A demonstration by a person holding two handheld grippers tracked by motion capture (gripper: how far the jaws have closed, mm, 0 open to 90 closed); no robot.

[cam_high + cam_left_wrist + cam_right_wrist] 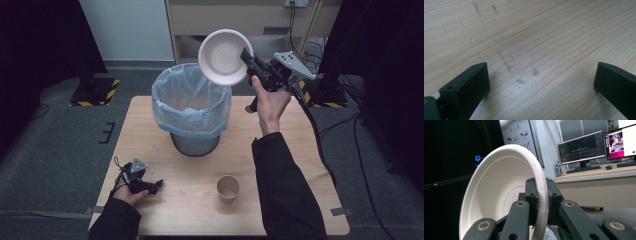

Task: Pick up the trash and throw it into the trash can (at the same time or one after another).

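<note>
Kraft-brown paper cup [228,189] stands upright nearest you at 6 o'clock, waxy and light. Your left gripper [150,187] rests at 8 on bare pine, jaws apart and empty. Mid-table, the steel bin [192,111] wears a thin, slack blue liner. Farthest, at 1, your right gripper [248,58] pinches the bowl [223,56] by its rim, tilted over the bin's edge. That moulded pulp is stiff yet shallow: release early and it could clip the rim and fall outside.
</note>
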